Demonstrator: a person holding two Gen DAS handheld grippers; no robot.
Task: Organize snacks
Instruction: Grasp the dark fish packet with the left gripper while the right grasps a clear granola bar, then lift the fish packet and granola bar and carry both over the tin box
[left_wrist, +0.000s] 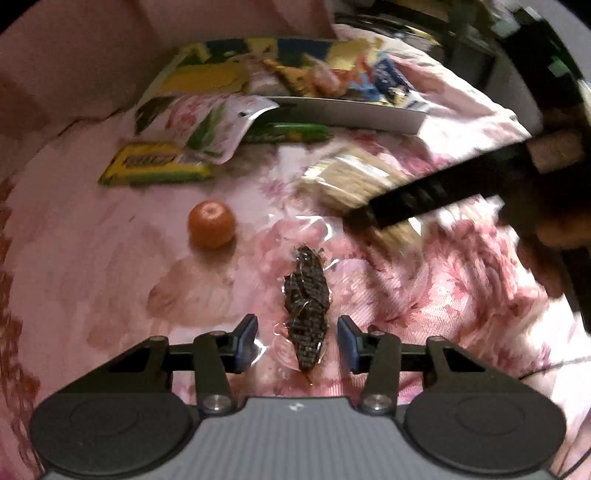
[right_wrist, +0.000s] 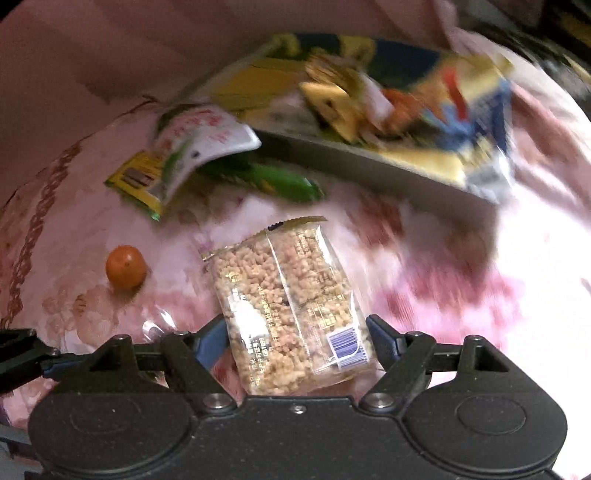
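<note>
**Q.** What does the right gripper (right_wrist: 295, 334) carry, and how will it handle?

**A.** A clear-wrapped puffed-grain cake (right_wrist: 291, 306), held between the fingers at its lower, barcode end; both pads meet the wrapper's edges, so it is pinched. It projects forward above the pink floral bedspread (right_wrist: 461, 295). Judged light, with a crumbly, brittle block inside; the film looks slick. A grip across the block itself, not the loose sealed ends, should hold best, with modest pressure to avoid crushing.

**Q.** And the left gripper (left_wrist: 297, 341)?

**A.** Spread apart, a blue-padded finger on each side of a dark seaweed-like snack in a clear wrapper (left_wrist: 306, 306), which lies on the bedspread between them. Neither pad appears to touch it. Probably very light and thin; the transparent film spreads wider than the dark contents and will likely crinkle and slide. Closing on the dark core at mid-length seems safest.

**Q.** Where are the remaining items?

**A.** A small orange (left_wrist: 211, 223) lies alone, left of the seaweed pack: firm, round, liable to roll. Farther back, a yellow-green candy box (left_wrist: 155, 164), a white floral pouch (left_wrist: 207, 123) partly over it, a green packet (left_wrist: 288, 132), and a large printed box (left_wrist: 295, 79) already holding snacks. Motion blur obscures the labels.
</note>
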